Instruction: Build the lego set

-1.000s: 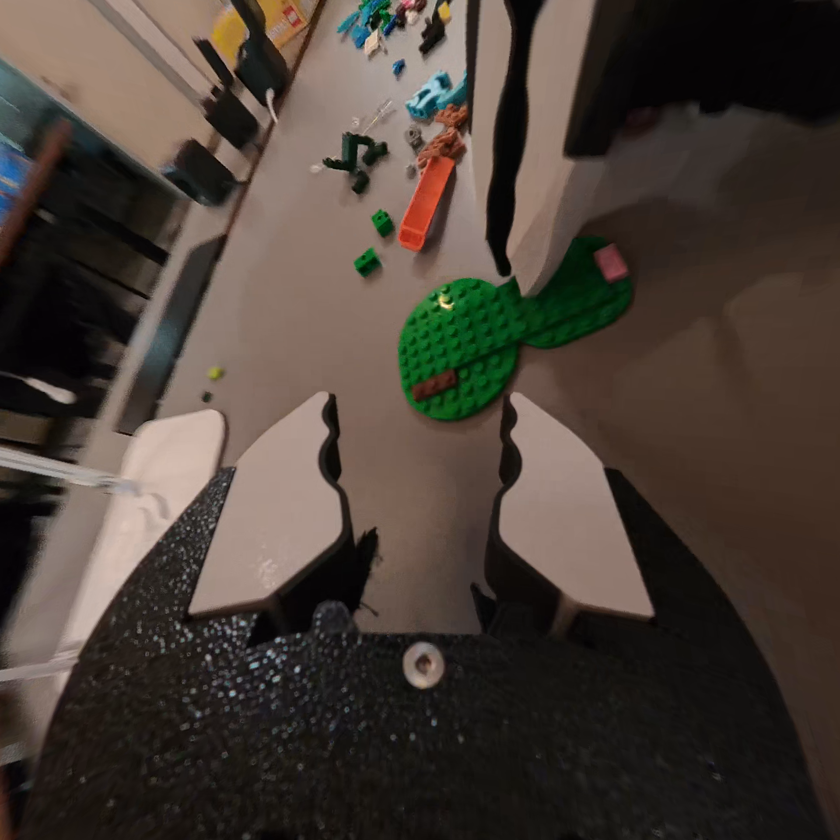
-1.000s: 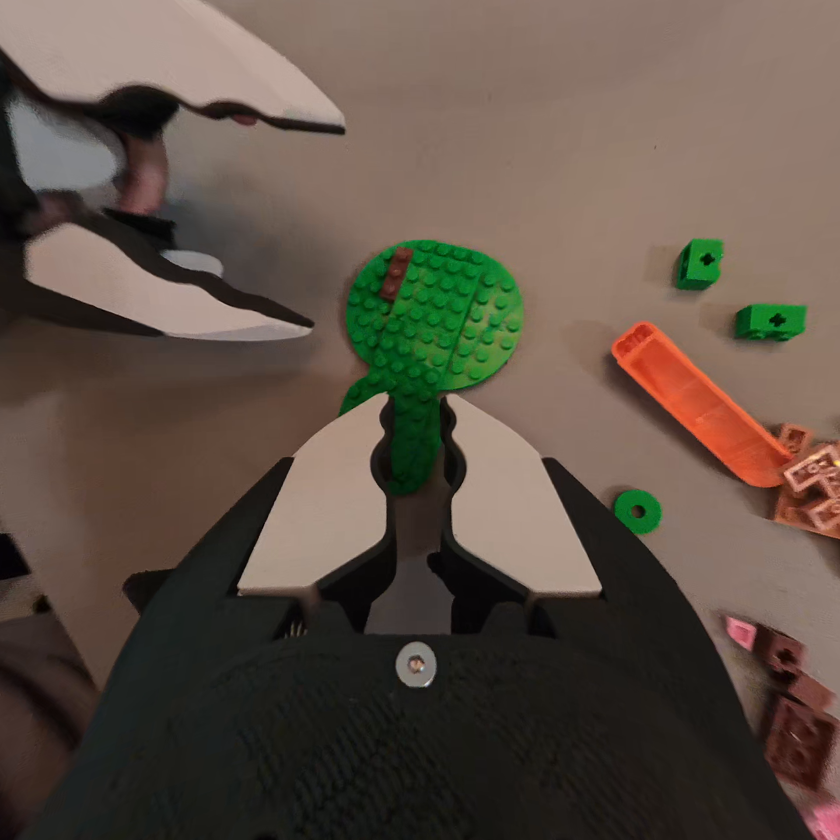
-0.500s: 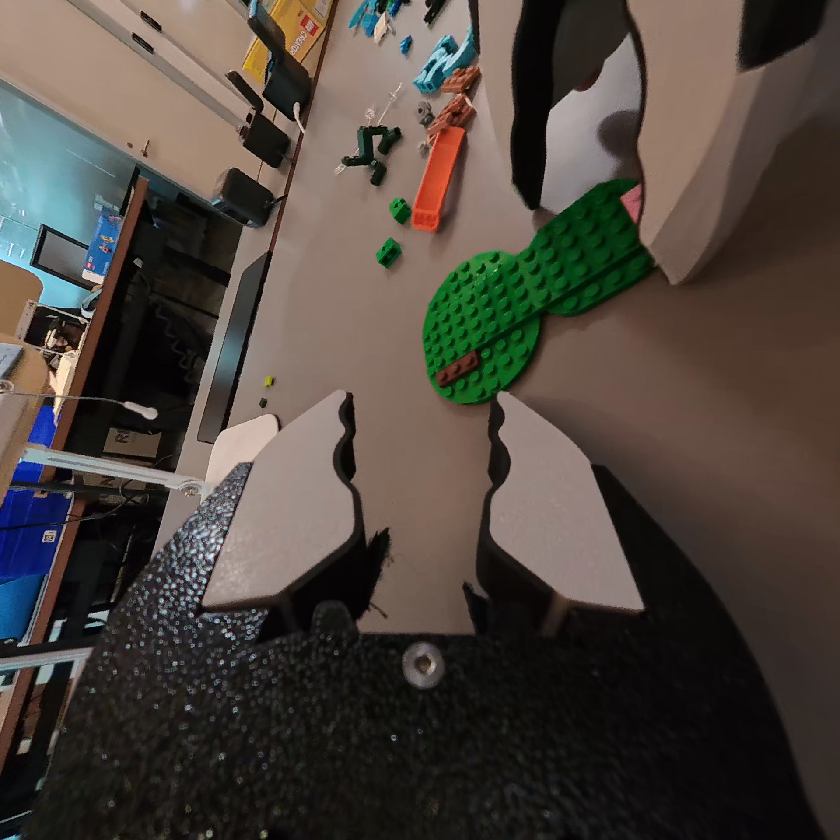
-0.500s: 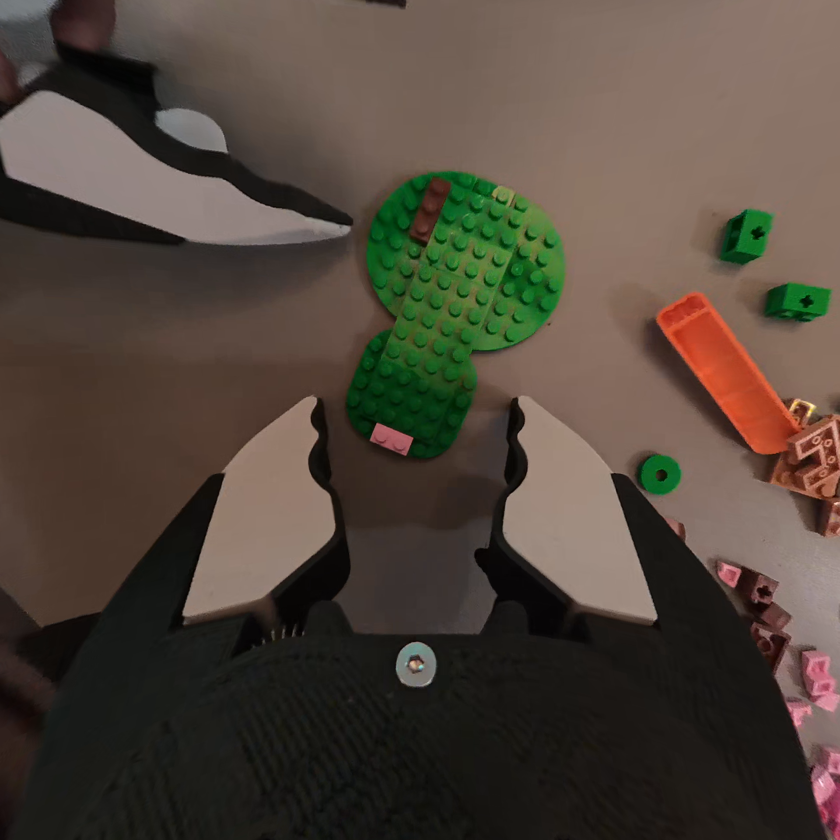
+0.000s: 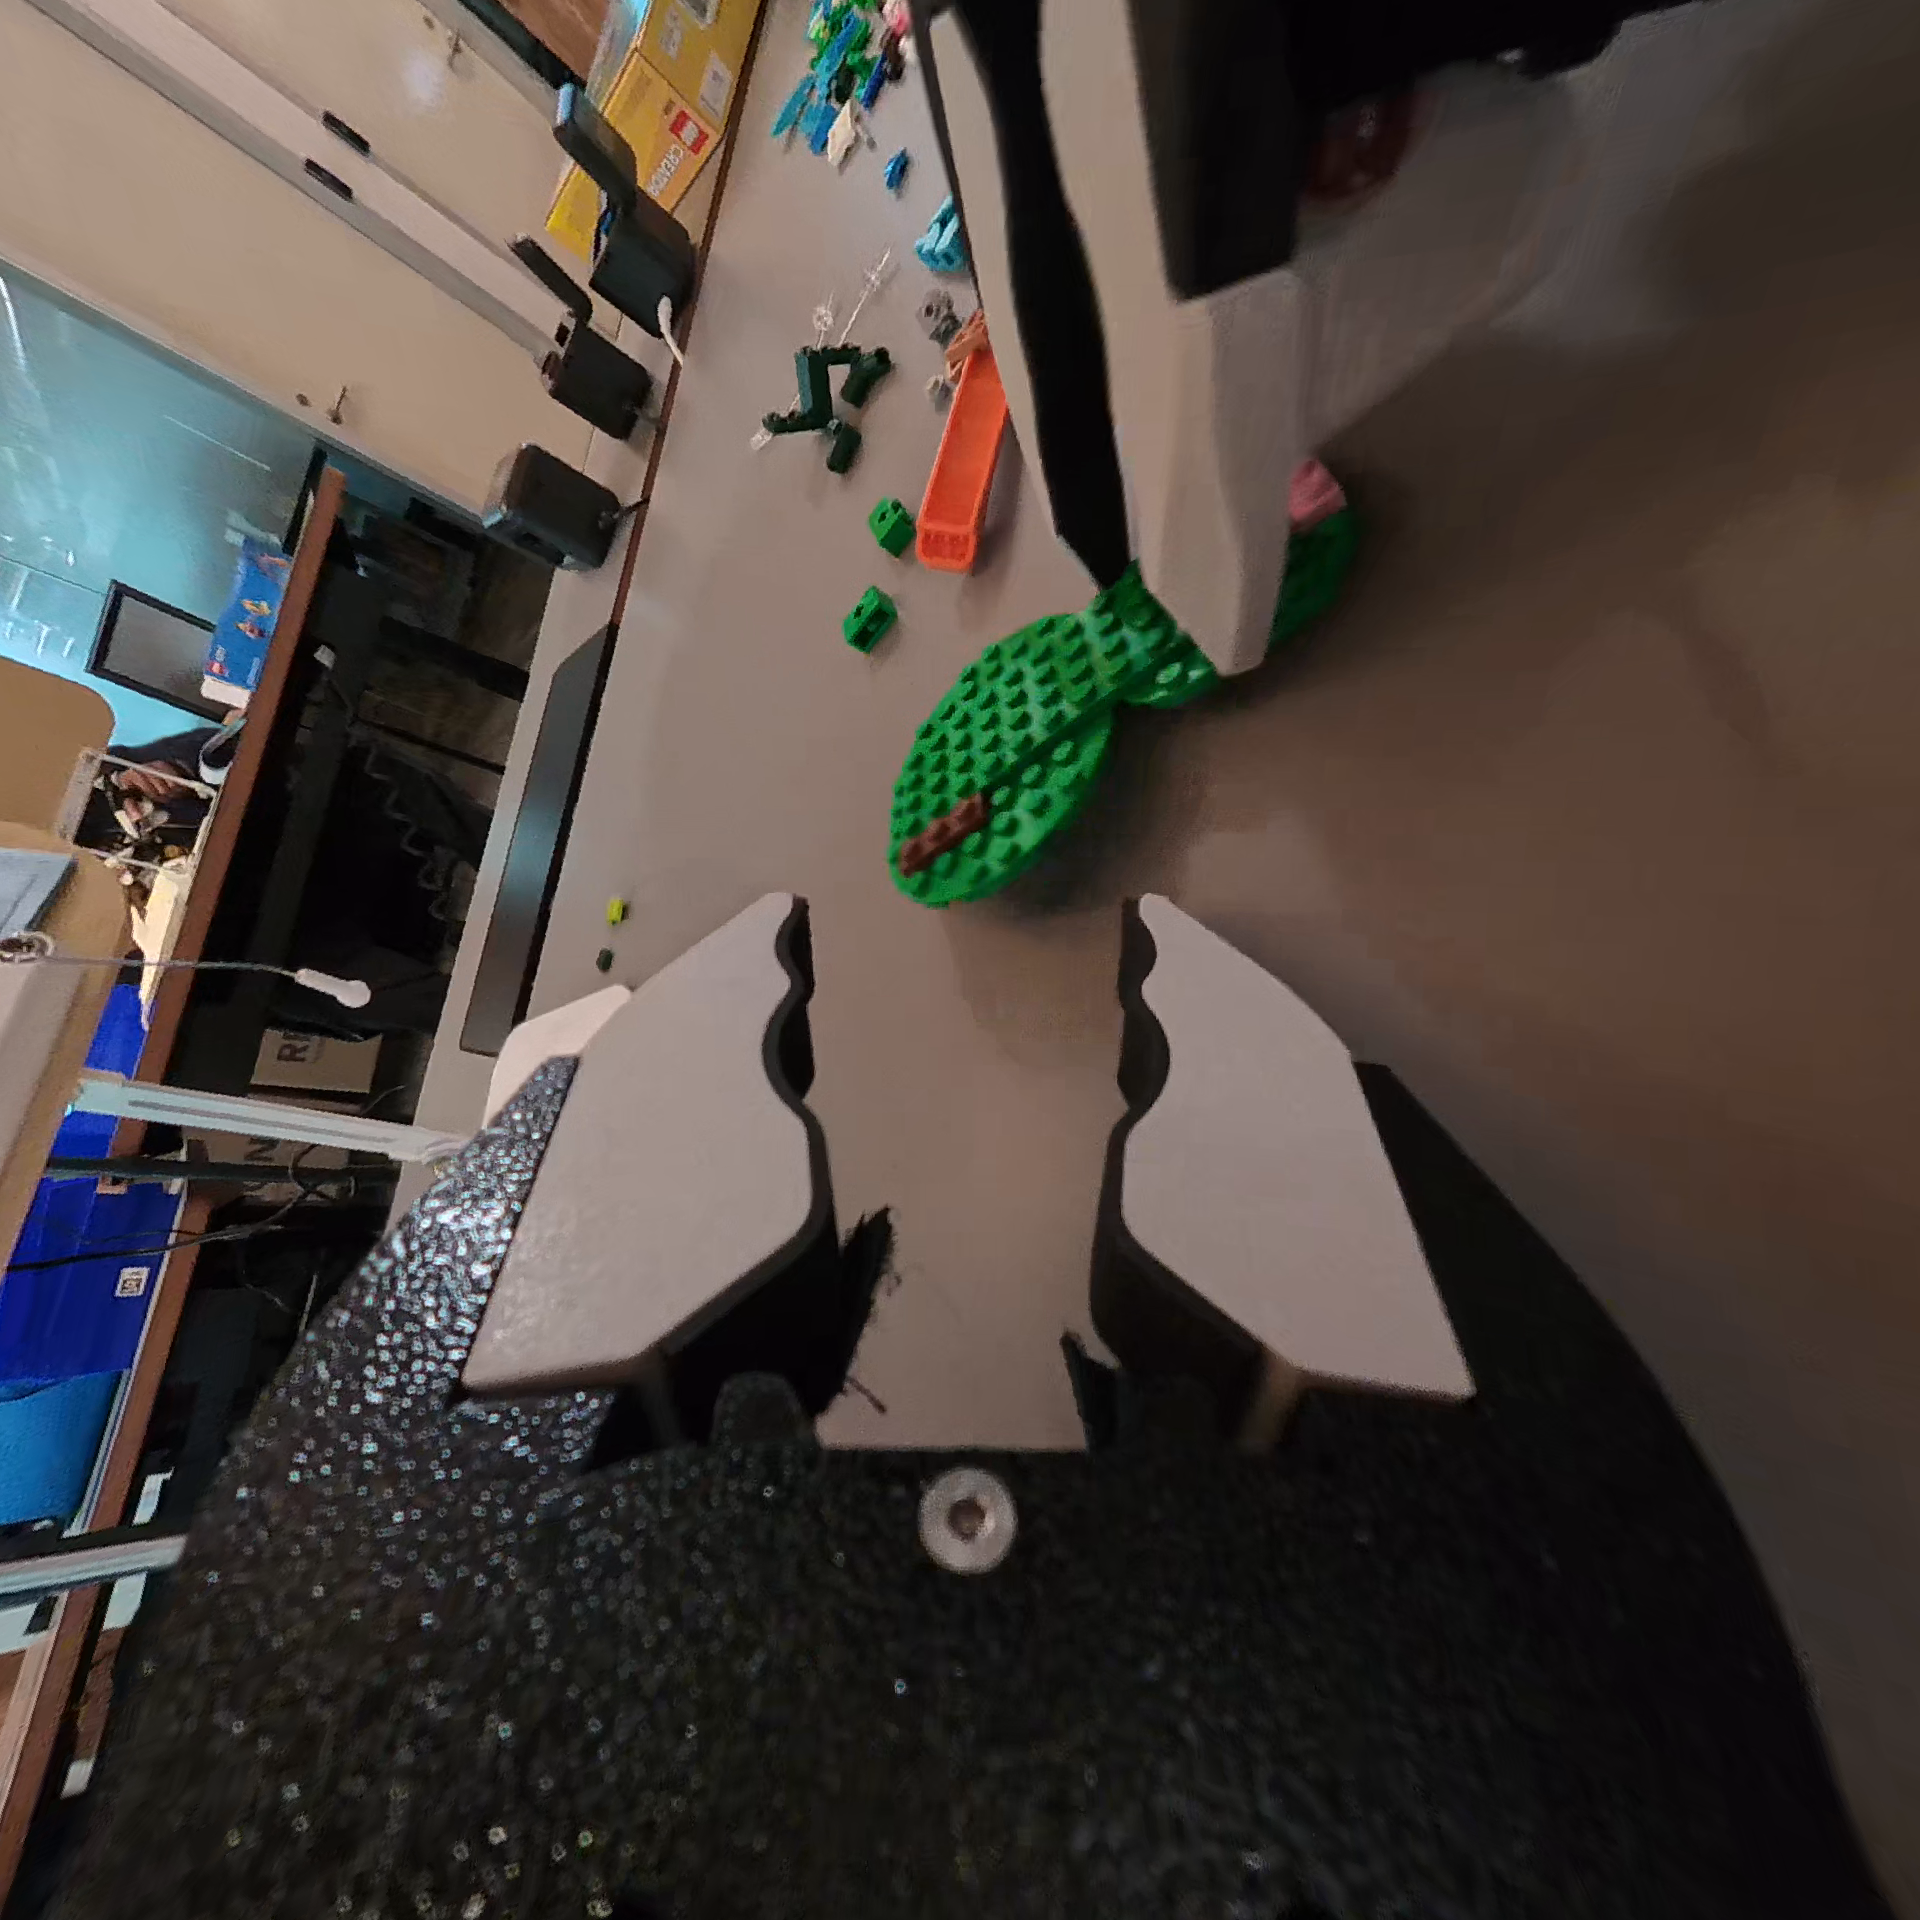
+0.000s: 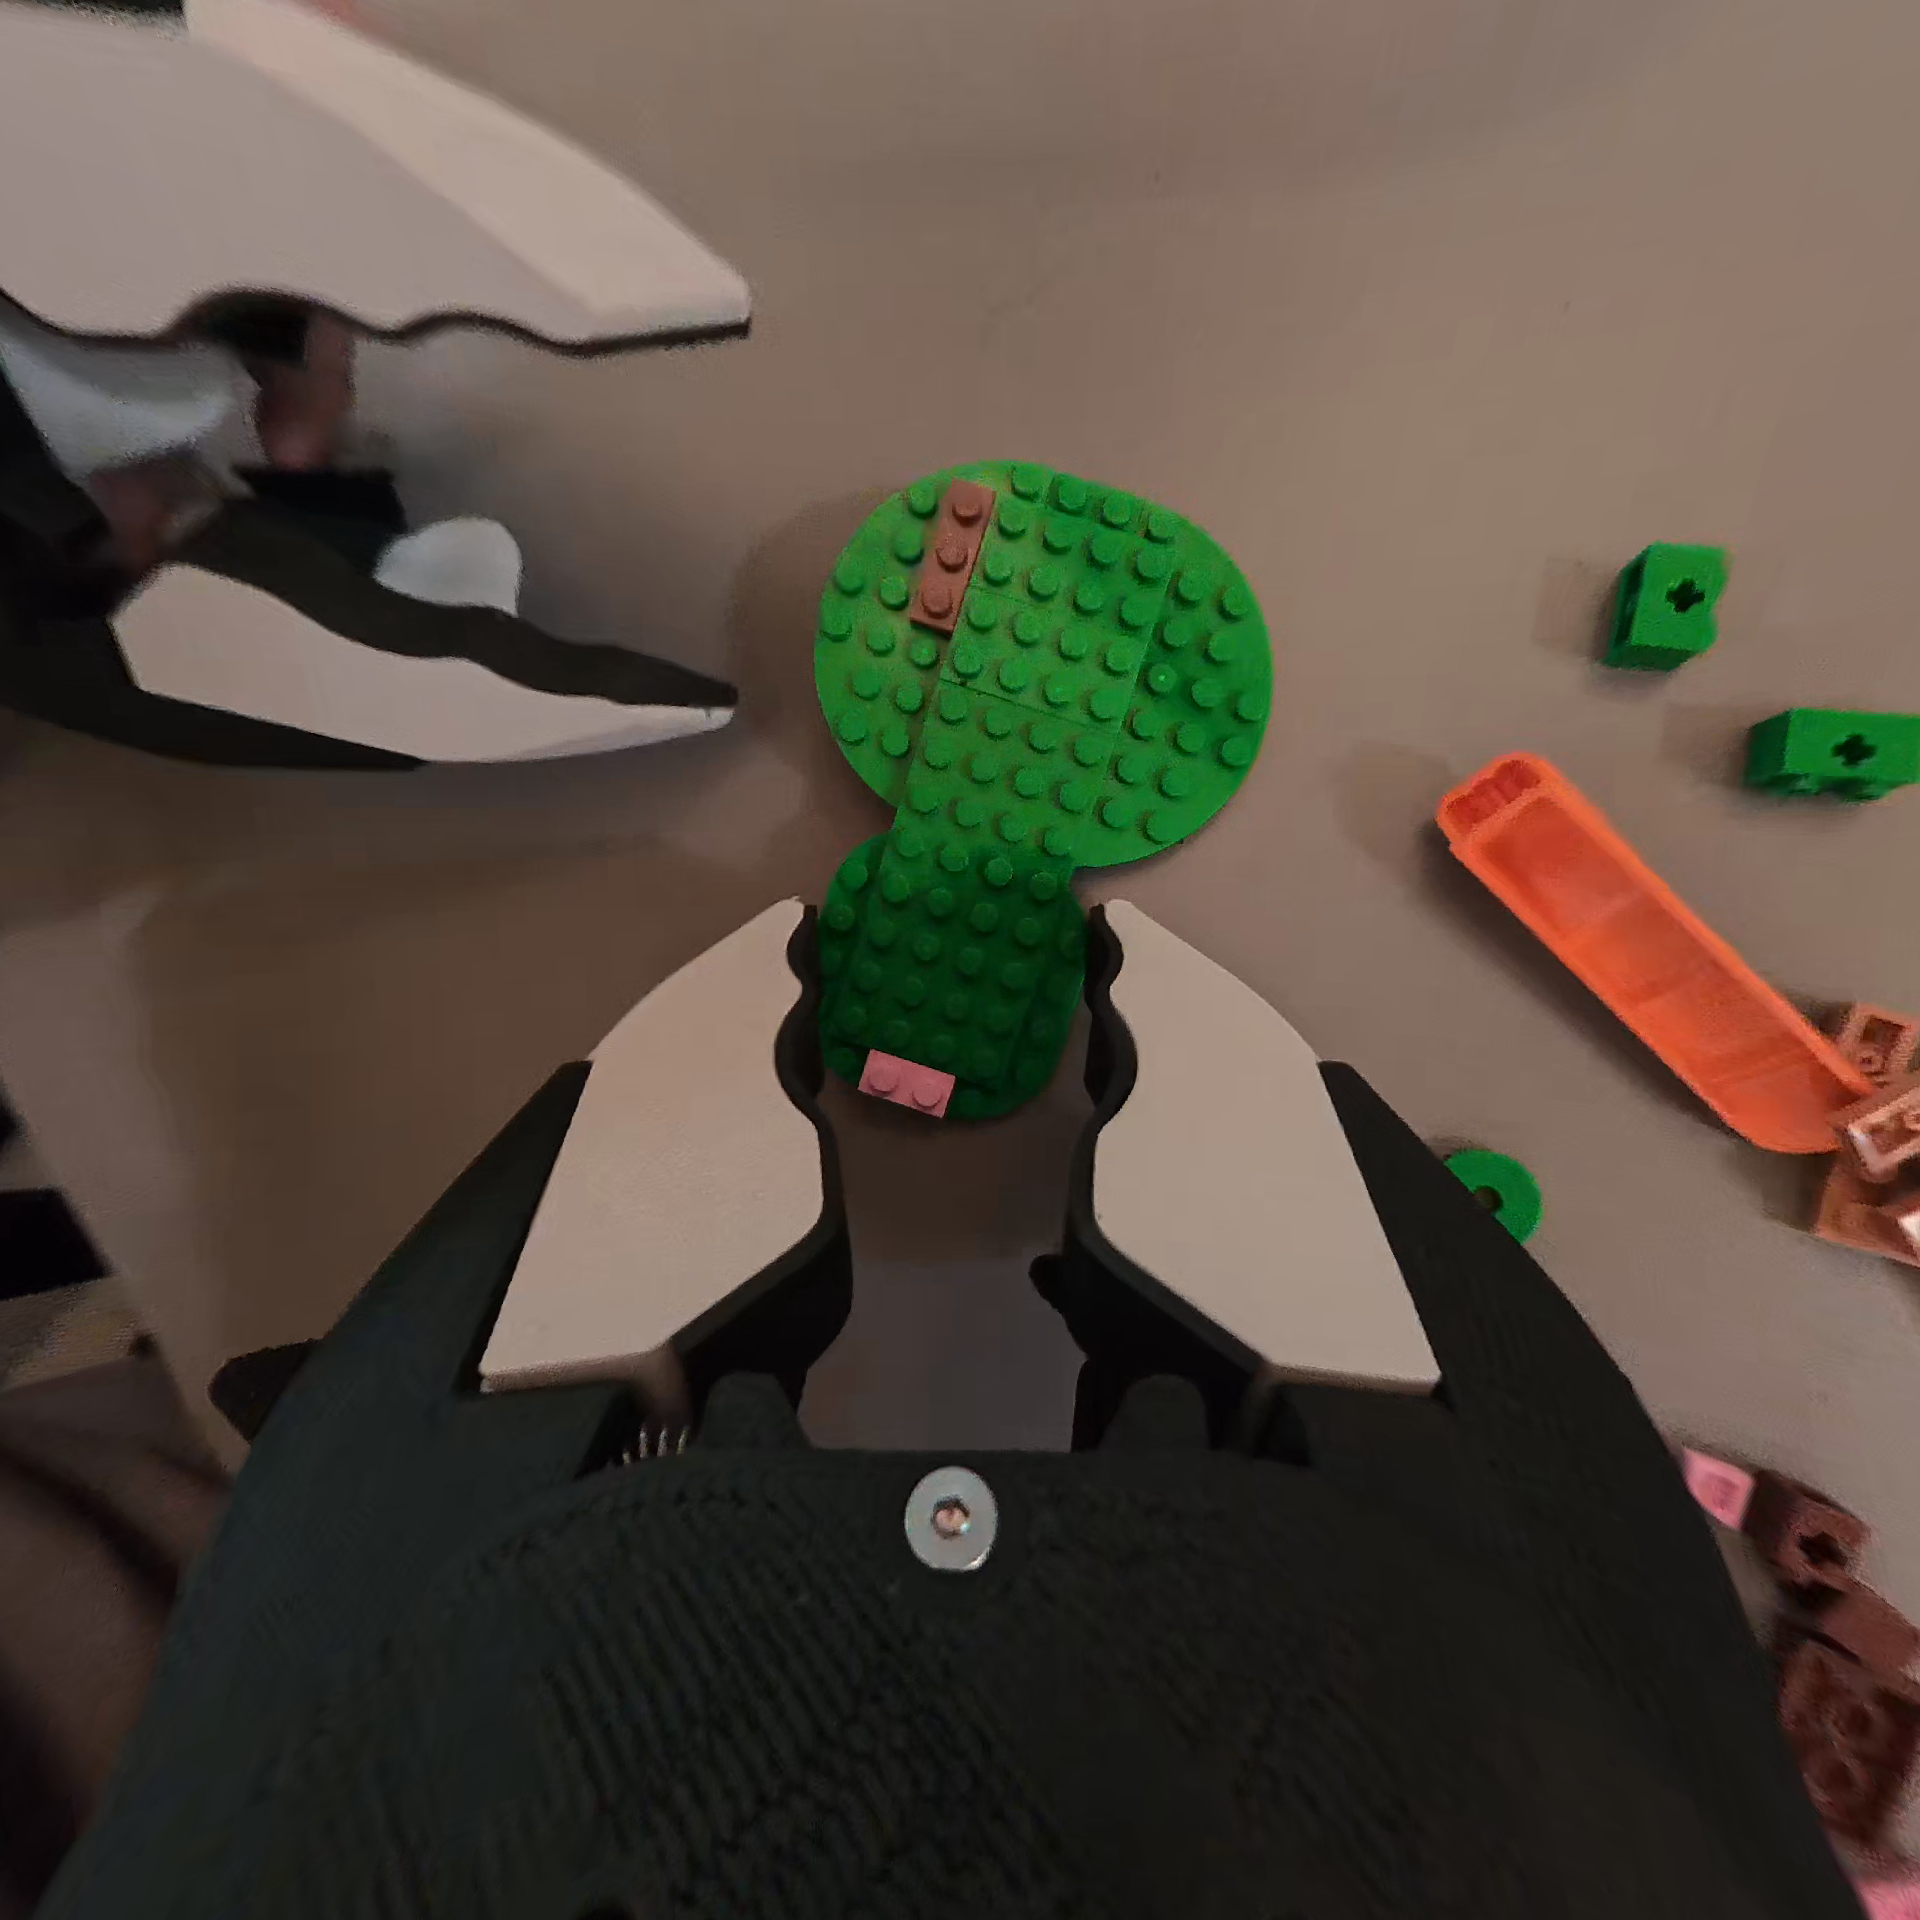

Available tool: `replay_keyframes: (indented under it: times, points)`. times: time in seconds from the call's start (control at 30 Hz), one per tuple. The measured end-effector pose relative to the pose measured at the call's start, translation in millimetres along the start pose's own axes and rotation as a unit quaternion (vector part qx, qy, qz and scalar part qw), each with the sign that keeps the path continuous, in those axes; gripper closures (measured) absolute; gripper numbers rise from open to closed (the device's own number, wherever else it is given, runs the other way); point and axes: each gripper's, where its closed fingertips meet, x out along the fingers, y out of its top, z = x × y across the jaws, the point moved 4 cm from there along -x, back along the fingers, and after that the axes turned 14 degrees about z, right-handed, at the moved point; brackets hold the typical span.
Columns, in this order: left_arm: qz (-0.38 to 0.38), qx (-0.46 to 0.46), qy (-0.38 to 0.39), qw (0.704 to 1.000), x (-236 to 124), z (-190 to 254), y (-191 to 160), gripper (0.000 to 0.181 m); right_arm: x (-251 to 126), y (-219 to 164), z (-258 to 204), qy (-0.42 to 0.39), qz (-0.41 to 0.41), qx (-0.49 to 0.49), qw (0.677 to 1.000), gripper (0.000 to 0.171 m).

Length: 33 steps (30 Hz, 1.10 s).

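A green baseplate (image 6: 1039, 686) with a large round lobe and a small lobe lies on the grey table. A brown strip (image 6: 954, 569) sits on the large lobe and a pink brick (image 6: 906, 1081) on the small lobe's near edge. My right gripper (image 6: 951, 914) is shut on the small lobe, one finger on each side. In the left wrist view the baseplate (image 5: 1008, 758) looks slightly raised, with a shadow under it, and a right finger (image 5: 1195, 416) covers its far end. My left gripper (image 5: 966, 914) is open and empty, just short of the large lobe. It also shows in the right wrist view (image 6: 732, 504).
An orange long piece (image 6: 1621, 935), two green bricks (image 6: 1662, 608) (image 6: 1834, 753) and a green ring (image 6: 1491, 1242) lie right of the plate. Brown and pink pieces (image 6: 1829, 1621) are piled at the lower right. Dark green parts (image 5: 826, 395) and a yellow box (image 5: 665, 125) lie farther off. About 8 cm separates my right fingertips from the orange long piece (image 6: 1621, 935). The left camera catches it too, in the left wrist view (image 5: 962, 455).
My right gripper, wide open half a second ago, has moved forward and closed on the small lobe. My left gripper stays open and has drawn back slightly from the plate.
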Motion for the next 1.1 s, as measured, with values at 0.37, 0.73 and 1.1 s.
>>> replay_keyframes:
  times: [0.37, 0.73, 1.1]
  points:
    - [-0.017, 0.211, 0.041, 0.976, 40, 3, 12, 0.131, -12, 2, 1, 0.116, 0.033, 0.054, 0.991, 0.124]
    - [0.01, 0.321, 0.165, 0.933, 49, -6, 25, 0.173, -72, 22, 29, 0.106, 0.142, -0.003, 0.984, 0.134]
    - [0.017, 0.204, 0.169, 0.964, 74, -14, 30, 0.173, -158, -44, 121, -0.007, -0.035, -0.219, 0.975, 0.164]
